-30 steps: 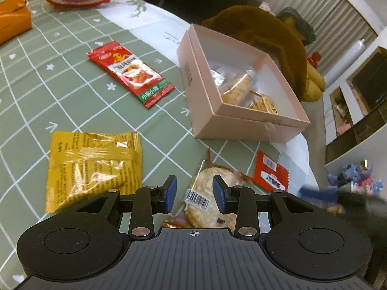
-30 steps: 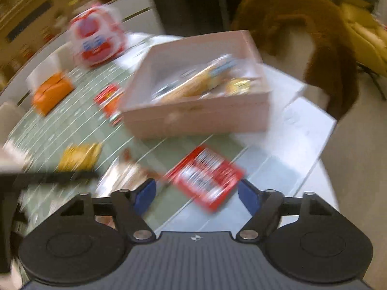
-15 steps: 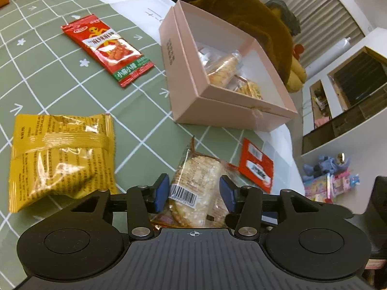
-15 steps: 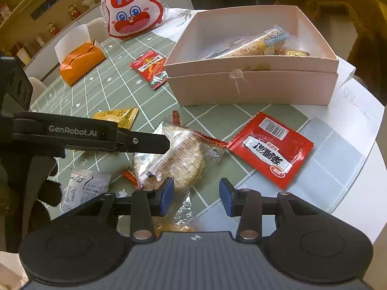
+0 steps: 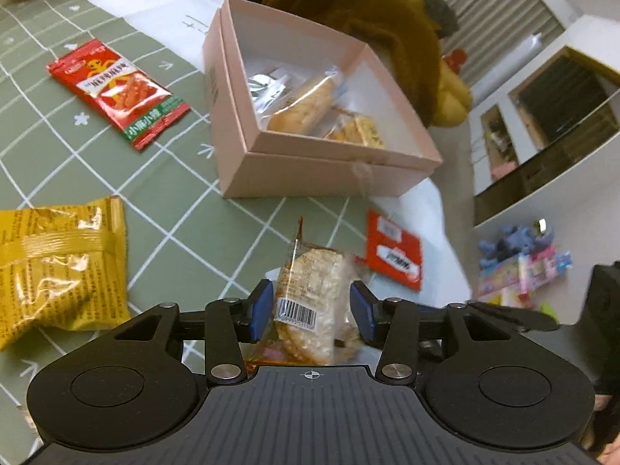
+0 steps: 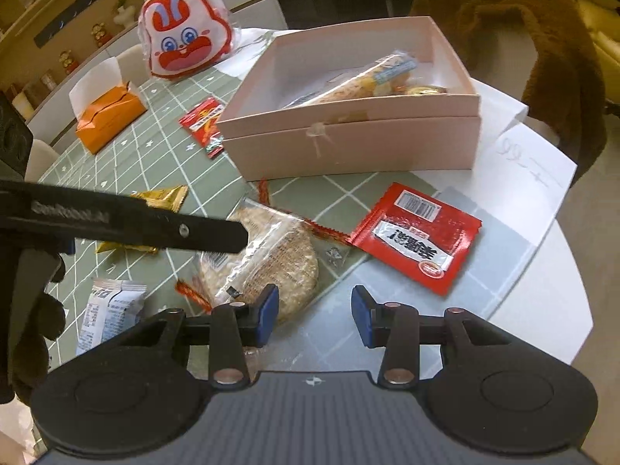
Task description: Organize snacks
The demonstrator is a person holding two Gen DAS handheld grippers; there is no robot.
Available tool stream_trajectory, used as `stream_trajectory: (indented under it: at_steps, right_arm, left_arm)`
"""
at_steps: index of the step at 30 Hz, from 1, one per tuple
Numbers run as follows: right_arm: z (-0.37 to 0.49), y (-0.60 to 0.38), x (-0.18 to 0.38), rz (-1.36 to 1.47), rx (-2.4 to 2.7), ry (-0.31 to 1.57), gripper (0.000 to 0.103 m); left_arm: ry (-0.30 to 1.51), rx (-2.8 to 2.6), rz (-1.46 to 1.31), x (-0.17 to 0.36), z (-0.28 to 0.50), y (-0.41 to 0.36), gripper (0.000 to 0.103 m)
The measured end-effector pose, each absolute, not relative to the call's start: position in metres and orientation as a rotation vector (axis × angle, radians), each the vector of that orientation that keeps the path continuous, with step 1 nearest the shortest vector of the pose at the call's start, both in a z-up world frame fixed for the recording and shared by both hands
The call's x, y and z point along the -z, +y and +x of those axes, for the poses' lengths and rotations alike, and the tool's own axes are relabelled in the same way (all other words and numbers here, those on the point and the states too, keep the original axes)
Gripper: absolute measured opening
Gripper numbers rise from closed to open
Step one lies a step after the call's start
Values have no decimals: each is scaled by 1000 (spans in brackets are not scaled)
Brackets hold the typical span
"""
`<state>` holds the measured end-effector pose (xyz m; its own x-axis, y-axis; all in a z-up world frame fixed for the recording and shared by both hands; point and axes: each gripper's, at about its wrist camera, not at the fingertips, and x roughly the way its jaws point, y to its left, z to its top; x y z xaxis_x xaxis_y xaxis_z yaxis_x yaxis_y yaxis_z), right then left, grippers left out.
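A round rice cracker packet (image 5: 310,283) lies on the green checked cloth, between the blue pads of my left gripper (image 5: 312,310). Its jaws are closing, with small gaps still showing at the pads. In the right wrist view the same cracker packet (image 6: 271,255) sits under one of the left gripper's black fingers (image 6: 174,228). My right gripper (image 6: 314,316) hovers open just beside it, with nothing between its jaws. The open pink box (image 5: 321,174) (image 6: 368,147) holds several wrapped snacks. A red sachet (image 5: 393,250) (image 6: 418,236) lies near the table's edge.
A red-and-green snack packet (image 5: 120,91) and a yellow packet (image 5: 58,259) lie left of the box. A white-blue packet (image 6: 108,310), an orange tissue box (image 6: 108,116) and a rabbit-face bag (image 6: 182,42) sit further off. A brown plush throw (image 5: 368,27) hangs behind the box.
My left gripper moved forward over the cracker packet and its jaws spread wider around it. The right gripper's jaws narrowed, and its view settled from a blurred swing onto the cracker.
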<state>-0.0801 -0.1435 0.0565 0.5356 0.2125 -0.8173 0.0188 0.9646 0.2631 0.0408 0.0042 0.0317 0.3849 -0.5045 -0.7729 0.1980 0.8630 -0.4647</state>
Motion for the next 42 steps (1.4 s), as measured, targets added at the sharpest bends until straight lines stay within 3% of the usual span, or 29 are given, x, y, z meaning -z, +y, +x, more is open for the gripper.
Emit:
stream_trajectory:
  at_steps: [3, 5, 8, 13, 24, 25, 27, 28, 29, 42]
  right_arm:
    - [-82, -141, -59, 237, -105, 1009, 44]
    - [-81, -137, -62, 228, -118, 1013, 62]
    - [-78, -125, -65, 213, -138, 1013, 74]
    - [-60, -102, -53, 228, -143, 1076, 79]
    - [-51, -104, -80, 128, -194, 959, 81]
    - [-53, -113, -83, 132, -171, 954, 80]
    - [-55, -125, -81, 145, -138, 973, 66]
    - [-55, -127, -77, 159, -143, 995, 46]
    - [-55, -129, -73, 184, -150, 1019, 36]
    - [-64, -129, -53, 202, -129, 1020, 26]
  left_arm:
    - [1083, 419, -280, -33, 37, 4, 48]
    - [1088, 398, -268, -33, 37, 5, 48]
    - [1075, 369, -253, -38, 32, 10, 48]
    - [1041, 303, -289, -51, 23, 28, 48]
    - [1040, 256, -392, -44, 18, 61, 48]
    - [1050, 270, -416, -38, 19, 61, 48]
    - [1064, 288, -458, -26, 19, 58, 48]
    - [1069, 293, -472, -22, 20, 56, 48]
    - [1071, 299, -486, -17, 21, 53, 47]
    - [1016, 402, -509, -37, 24, 33, 53]
